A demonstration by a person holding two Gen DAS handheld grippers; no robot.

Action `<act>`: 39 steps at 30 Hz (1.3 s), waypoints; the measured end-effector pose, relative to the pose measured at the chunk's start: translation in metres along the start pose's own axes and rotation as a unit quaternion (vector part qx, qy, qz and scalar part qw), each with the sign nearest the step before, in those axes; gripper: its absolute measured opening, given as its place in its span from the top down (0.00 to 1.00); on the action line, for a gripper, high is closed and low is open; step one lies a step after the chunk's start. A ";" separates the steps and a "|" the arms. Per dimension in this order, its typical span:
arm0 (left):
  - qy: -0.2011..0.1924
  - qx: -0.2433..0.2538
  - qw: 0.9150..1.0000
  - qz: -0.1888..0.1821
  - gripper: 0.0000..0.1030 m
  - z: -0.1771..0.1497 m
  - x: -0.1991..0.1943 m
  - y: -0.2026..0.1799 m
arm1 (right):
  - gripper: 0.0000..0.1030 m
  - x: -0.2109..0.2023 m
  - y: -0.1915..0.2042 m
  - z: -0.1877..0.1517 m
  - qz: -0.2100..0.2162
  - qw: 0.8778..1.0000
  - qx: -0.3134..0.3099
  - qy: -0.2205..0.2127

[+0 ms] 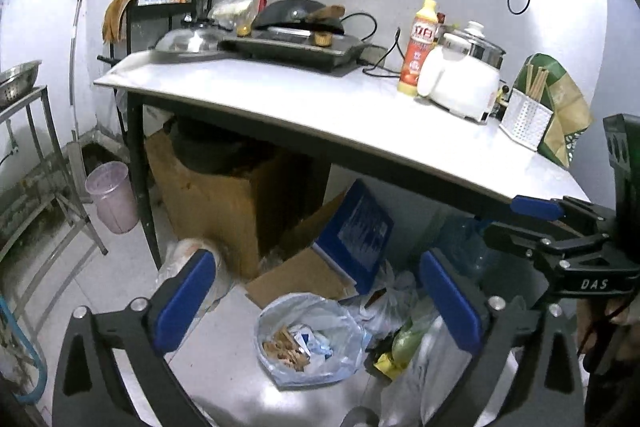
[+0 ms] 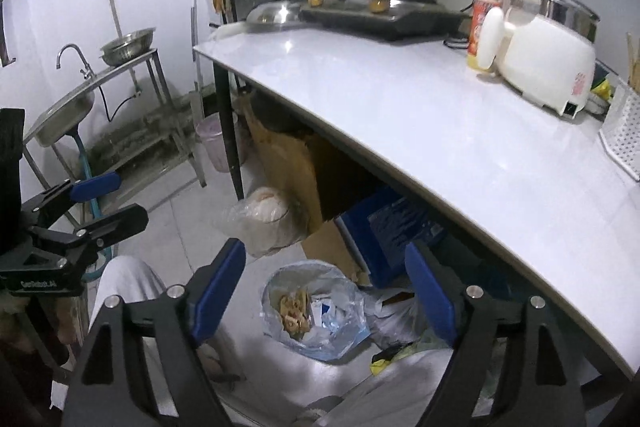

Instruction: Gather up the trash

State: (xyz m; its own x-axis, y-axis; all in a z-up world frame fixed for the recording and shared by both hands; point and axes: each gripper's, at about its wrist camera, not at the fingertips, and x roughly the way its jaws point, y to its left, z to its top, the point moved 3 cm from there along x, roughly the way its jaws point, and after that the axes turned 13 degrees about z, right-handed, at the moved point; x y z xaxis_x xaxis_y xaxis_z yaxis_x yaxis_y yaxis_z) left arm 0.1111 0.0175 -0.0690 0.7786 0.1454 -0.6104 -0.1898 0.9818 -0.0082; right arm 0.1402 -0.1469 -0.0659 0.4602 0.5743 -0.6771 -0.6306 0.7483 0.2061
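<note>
trash bag (image 1: 312, 339) below spread fingers (image 1: 184, 303)

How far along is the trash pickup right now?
Early stage. Done: the open trash bag on the floor already holds scraps and wrappers. In hand: nothing; the left hand-held gripper and right hand-held gripper are both open above it. Left: the yellow wrapper and other plastic bags beside it under the table.

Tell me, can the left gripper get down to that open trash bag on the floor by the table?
Probably yes. The left gripper is open, with the trash bag showing between its fingers and nothing visible in the way. The table edge sits above and behind the bag, not over its mouth.
</note>
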 end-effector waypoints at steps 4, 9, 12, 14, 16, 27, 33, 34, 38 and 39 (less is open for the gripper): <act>-0.016 -0.001 1.000 0.000 0.00 0.008 -0.011 -0.002 | 0.14 -0.019 0.002 0.008 -0.004 1.000 0.000 -0.021; -0.041 0.004 0.999 0.004 0.00 0.020 -0.032 -0.004 | 0.07 -0.040 0.008 0.018 -0.010 0.999 -0.001 -0.047; -0.053 0.007 0.999 0.000 0.00 0.026 -0.045 -0.006 | 0.06 -0.055 0.013 0.024 -0.015 0.998 -0.006 -0.060; -0.060 0.010 0.998 -0.002 0.00 0.031 -0.054 -0.008 | 0.06 -0.063 0.016 0.031 -0.016 0.998 -0.011 -0.067; -0.068 0.013 0.998 -0.004 0.00 0.035 -0.062 -0.009 | 0.06 -0.072 0.020 0.035 -0.015 0.997 -0.014 -0.076; -0.103 0.010 0.995 -0.003 0.00 0.051 -0.104 -0.009 | 0.06 -0.116 0.046 0.050 -0.017 0.993 -0.042 -0.112; -0.112 0.008 0.994 0.002 0.00 0.054 -0.120 -0.011 | 0.06 -0.135 0.054 0.055 -0.021 0.991 -0.054 -0.122; -0.113 0.007 0.994 0.003 0.00 0.054 -0.122 -0.011 | 0.06 -0.137 0.055 0.054 -0.021 0.991 -0.054 -0.123; -0.108 0.008 0.994 0.011 0.00 0.053 -0.125 -0.012 | 0.06 -0.143 0.057 0.053 -0.024 0.990 -0.056 -0.128; -0.109 0.008 0.994 0.012 0.00 0.052 -0.125 -0.012 | 0.06 -0.143 0.056 0.053 -0.024 0.990 -0.056 -0.128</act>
State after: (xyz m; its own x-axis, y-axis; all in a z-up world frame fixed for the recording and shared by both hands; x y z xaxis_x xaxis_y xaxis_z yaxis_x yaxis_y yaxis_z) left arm 0.0469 -0.0057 0.0486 0.8850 0.1905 -0.4249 -0.2023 0.9792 0.0176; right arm 0.0719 -0.1695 0.0800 0.6257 0.6150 -0.4799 -0.6632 0.7433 0.0879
